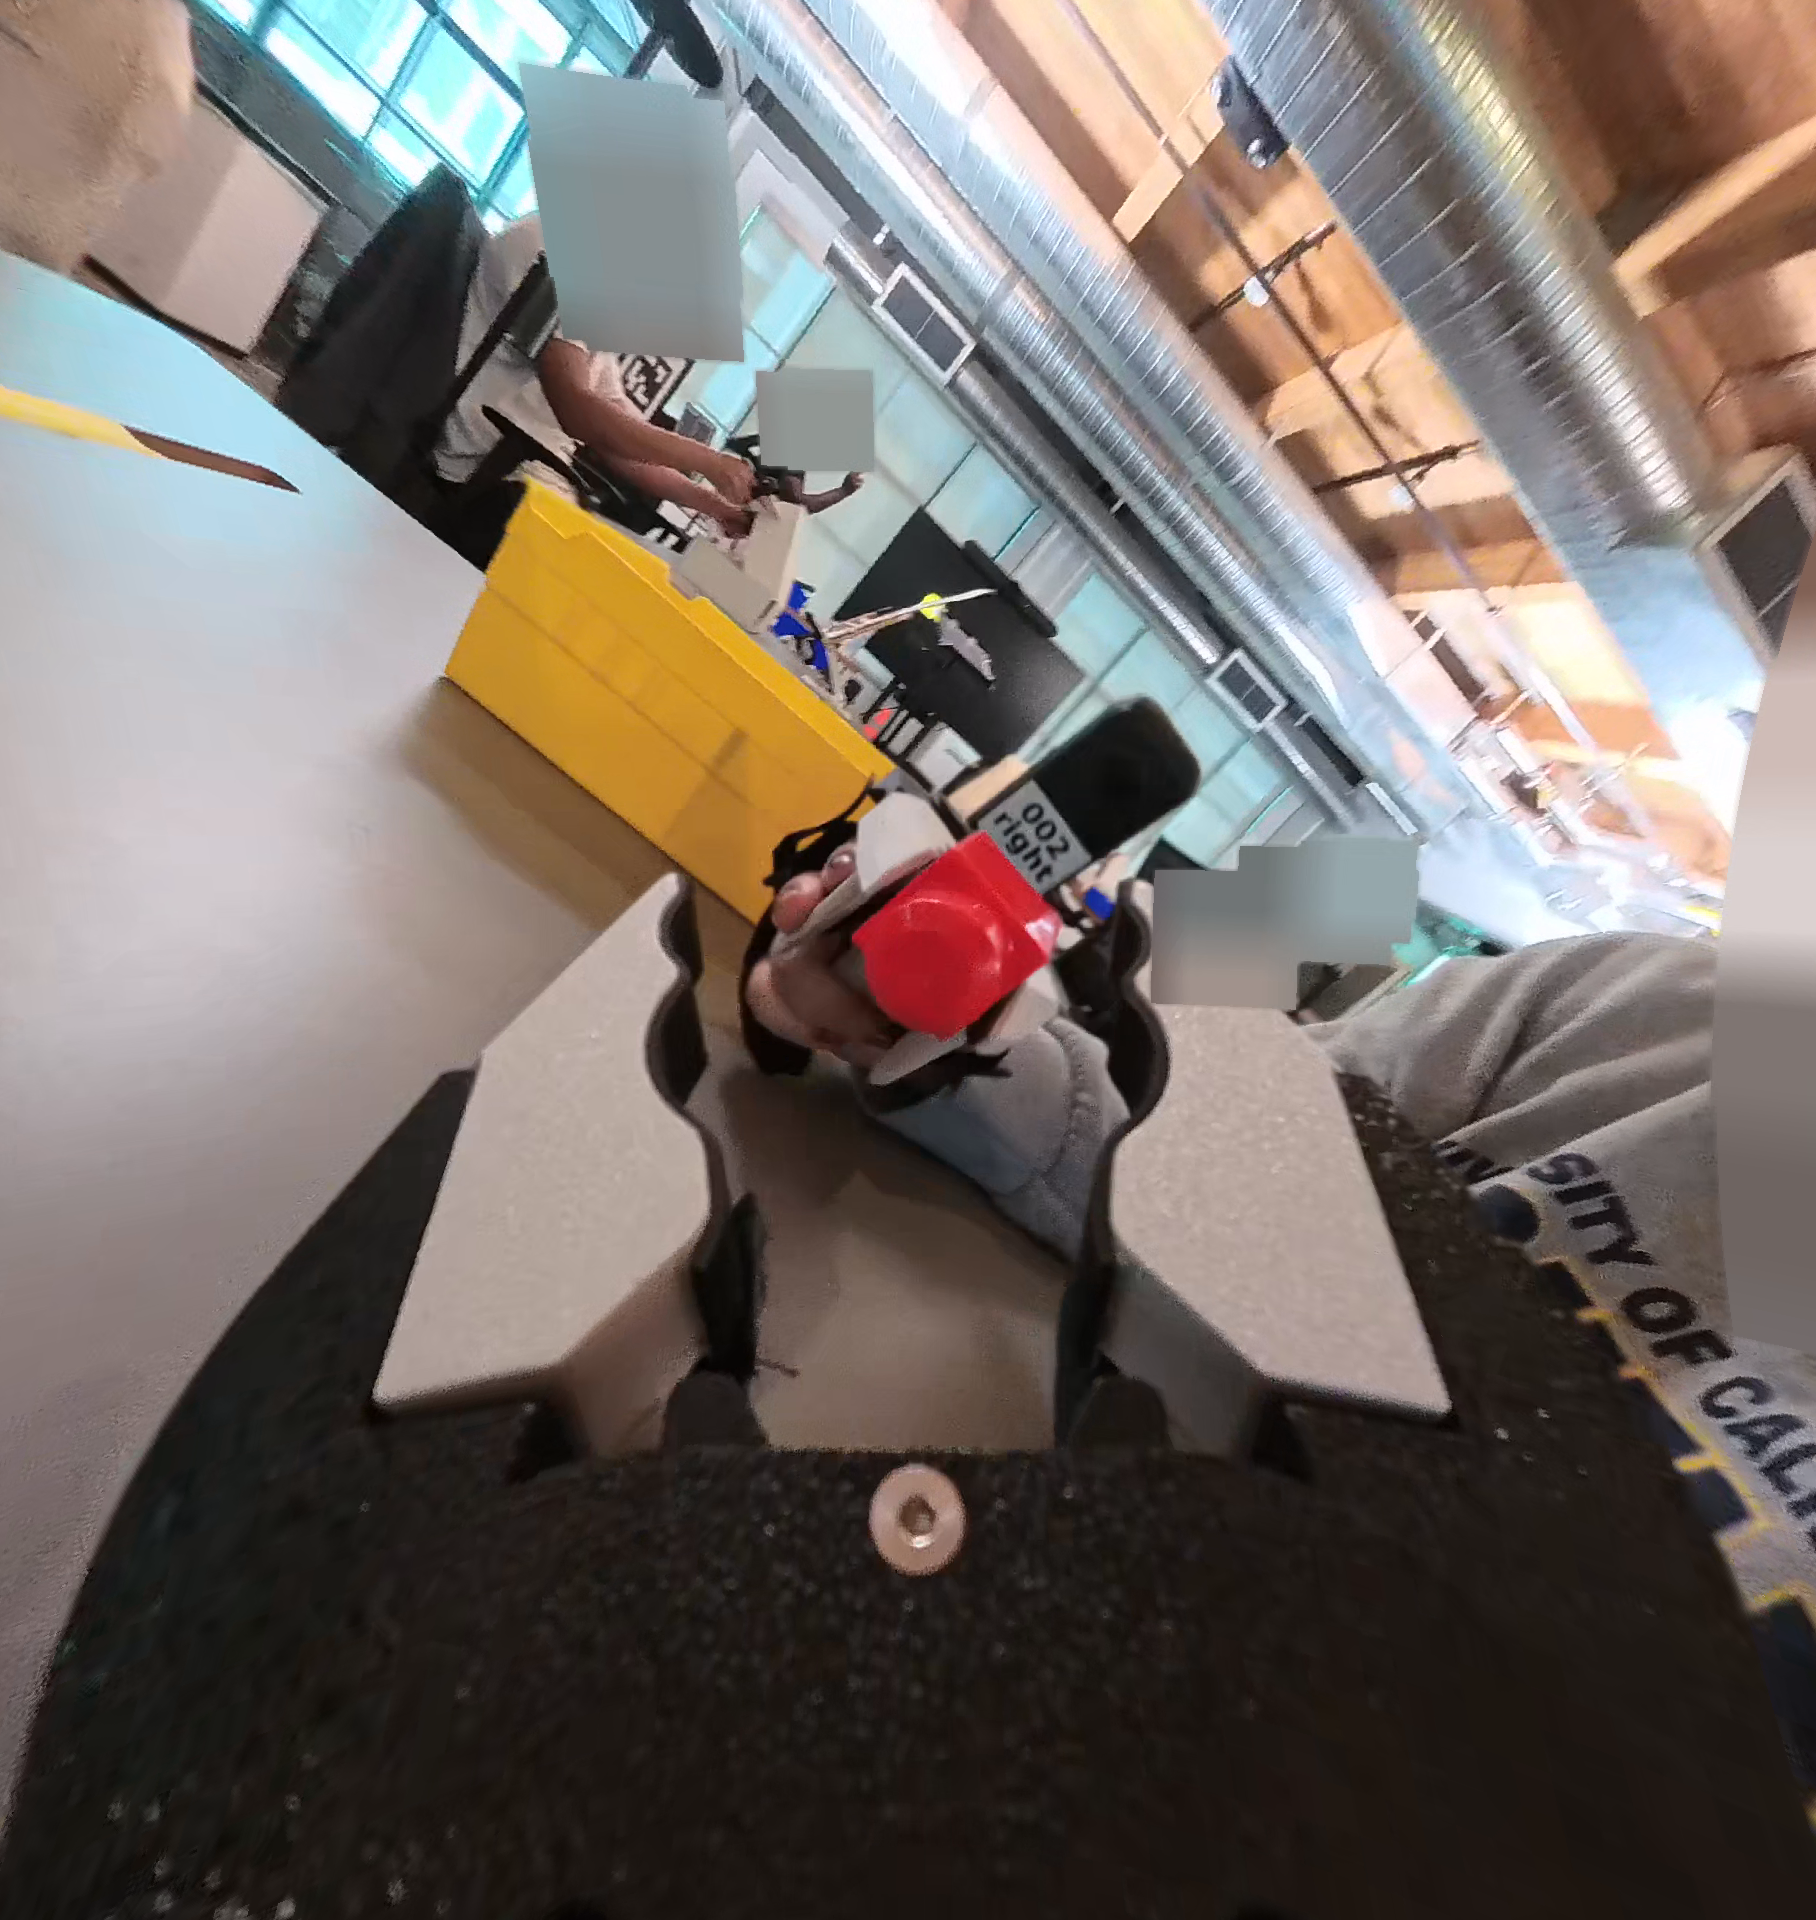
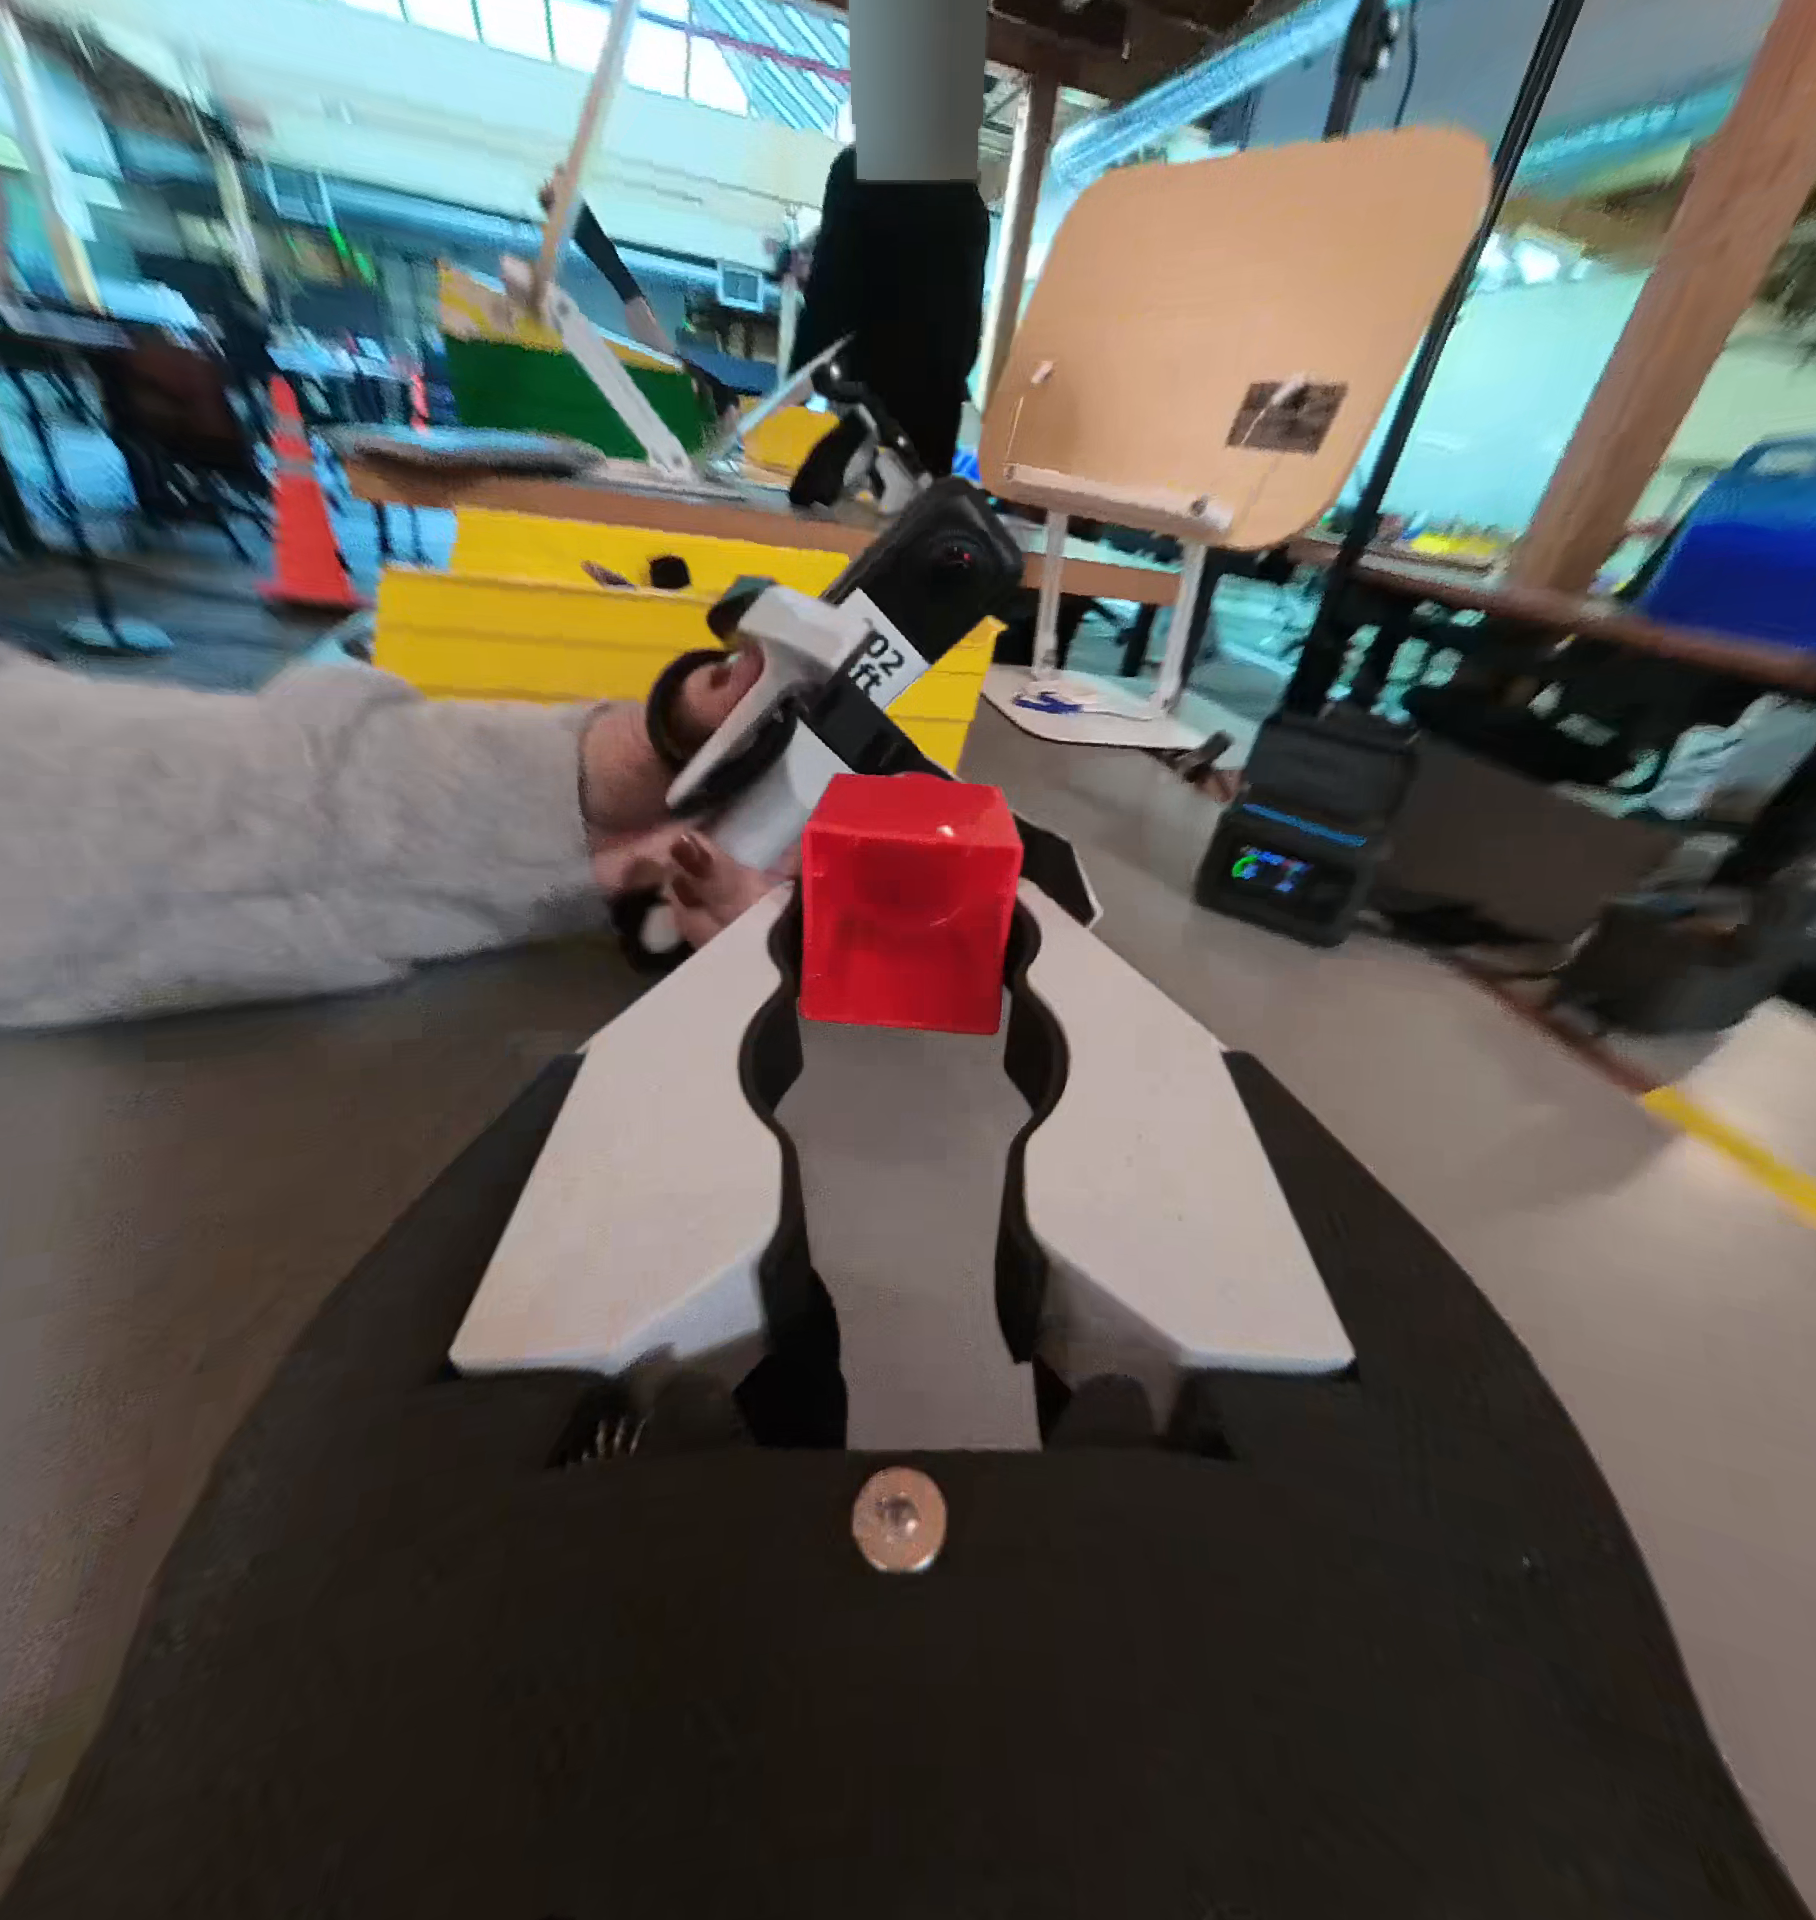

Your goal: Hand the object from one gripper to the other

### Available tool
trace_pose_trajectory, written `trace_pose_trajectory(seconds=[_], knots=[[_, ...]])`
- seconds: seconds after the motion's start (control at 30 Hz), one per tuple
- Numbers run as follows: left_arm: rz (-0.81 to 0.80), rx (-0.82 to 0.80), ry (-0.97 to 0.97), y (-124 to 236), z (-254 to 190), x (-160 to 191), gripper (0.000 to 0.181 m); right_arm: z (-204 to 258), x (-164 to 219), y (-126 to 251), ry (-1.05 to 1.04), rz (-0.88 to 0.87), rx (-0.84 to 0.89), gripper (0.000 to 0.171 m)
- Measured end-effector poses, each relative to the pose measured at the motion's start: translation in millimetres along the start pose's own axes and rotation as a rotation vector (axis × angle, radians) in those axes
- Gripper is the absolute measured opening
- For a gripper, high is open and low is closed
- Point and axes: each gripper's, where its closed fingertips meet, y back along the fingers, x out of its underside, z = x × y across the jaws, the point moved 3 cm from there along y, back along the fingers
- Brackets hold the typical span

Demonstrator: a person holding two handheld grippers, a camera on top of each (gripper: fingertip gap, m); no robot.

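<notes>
The object is a red block [image 2: 909,904]. My right gripper [image 2: 904,920] is shut on it, with the block clamped between the fingertips and sticking out in front. In the left wrist view the red block [image 1: 951,935] shows straight ahead, held between the right gripper's white fingers [image 1: 888,847]. My left gripper [image 1: 904,914] is open and empty, its jaws wide apart, with the block just beyond its fingertips. The left gripper's body [image 2: 779,717] shows right behind the block in the right wrist view.
A yellow bin [image 1: 655,686] stands on the pale floor behind the grippers and also shows in the right wrist view [image 2: 571,623]. A grey sleeve [image 2: 208,821] reaches in from the left. An orange cone [image 2: 301,499], a tan board on a stand [image 2: 1226,332] and a black box [image 2: 1288,842] stand farther back. Both grippers' tips are close together, under 4 cm apart.
</notes>
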Motion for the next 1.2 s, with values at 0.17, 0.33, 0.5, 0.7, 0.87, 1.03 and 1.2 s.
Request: trace_pose_trajectory(seconds=[0.17, 0.33, 0.5, 0.7, 0.87, 1.03, 1.2], knots=[[0.027, 0.050, 0.122, -5.0, 2.5, 8.4, 0.081, 10.2, -2.3, -6.4, 0.265, 0.017, 0.061, 0.035], [0.025, 0.154, 0.241, -8.8, -2.3, 11.5, 0.075, 16.6, -9.6, -8.0, 0.340, -0.003, 0.073, 0.035], [0.074, 0.202, 0.329, -12.2, -5.1, 19.4, 0.073, 17.9, -9.9, -7.8, 0.405, 0.006, 0.093, 0.035], [0.120, 0.297, 0.342, -17.0, -18.4, 25.5, 0.044, 19.9, -10.1, -8.3, 0.438, 0.018, 0.102, 0.036], [0.076, 0.056, 0.143, -11.8, -0.1, 15.8, 0.032, 2.8, -9.7, -5.9, 0.451, 0.051, 0.258, 0.052], [0.119, -0.208, -0.018, -8.6, 12.8, 12.9, 0.033, -5.2, 7.1, -9.3, 0.586, 0.251, 0.343, 0.055], [0.139, -0.238, -0.178, -15.5, 7.7, 11.1, 0.036, -11.9, 12.5, -11.2, 0.532, 0.308, 0.380, 0.035]])
